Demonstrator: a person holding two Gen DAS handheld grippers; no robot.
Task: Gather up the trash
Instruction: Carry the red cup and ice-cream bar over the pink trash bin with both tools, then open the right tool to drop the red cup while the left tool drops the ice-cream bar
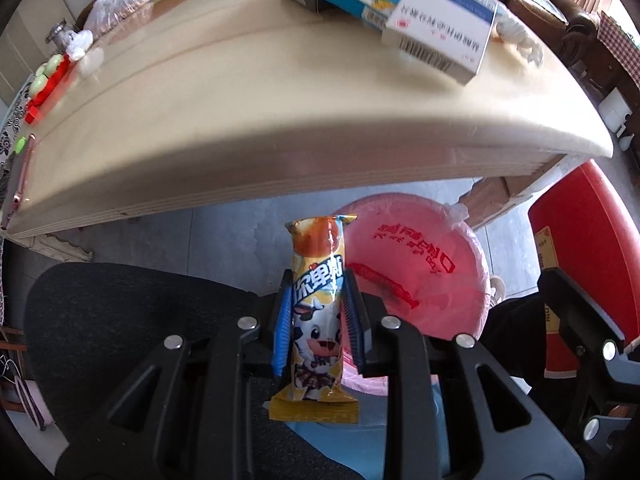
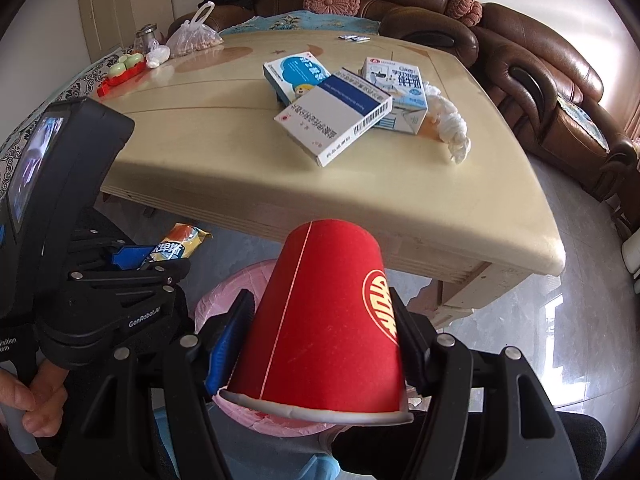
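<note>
My left gripper is shut on a yellow snack wrapper with a cartoon cow, held in front of the table edge, just left of a pink-lined trash bin. My right gripper is shut on a red paper cup, held upside down over the same bin. The left gripper and wrapper show at the left of the right wrist view. The red cup shows at the right of the left wrist view.
On the beige table lie a white-blue box, a blue box, a milk carton and crumpled tissue. A bag and red toy sit far left. A brown sofa stands behind.
</note>
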